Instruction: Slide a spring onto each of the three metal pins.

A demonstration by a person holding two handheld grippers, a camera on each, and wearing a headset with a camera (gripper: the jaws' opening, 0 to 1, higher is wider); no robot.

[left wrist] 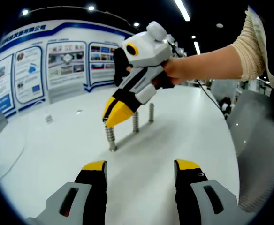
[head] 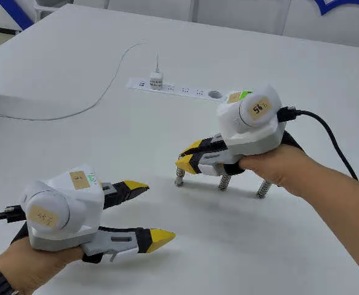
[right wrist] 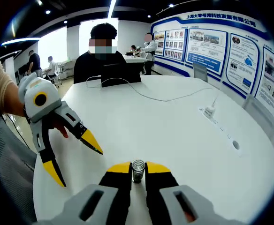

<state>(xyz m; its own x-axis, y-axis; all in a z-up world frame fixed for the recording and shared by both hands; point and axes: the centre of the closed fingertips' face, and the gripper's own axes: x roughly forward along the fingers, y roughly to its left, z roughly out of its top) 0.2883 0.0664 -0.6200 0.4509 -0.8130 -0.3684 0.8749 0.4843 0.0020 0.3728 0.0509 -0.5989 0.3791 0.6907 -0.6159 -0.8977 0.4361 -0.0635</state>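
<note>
The right gripper (head: 185, 163) has its two fingers squeezed in close on the top of a spring (right wrist: 138, 169). That spring sits right between the yellow tips, on the end pin (head: 179, 179). The middle pin (head: 224, 182) and the far pin (head: 264, 188) stand behind those fingers, each with a spring on it. The left gripper (head: 155, 210) has its fingers wide open and holds nothing. The pins stand out in front of its tips, well apart from them, on the white table (head: 93, 129).
</note>
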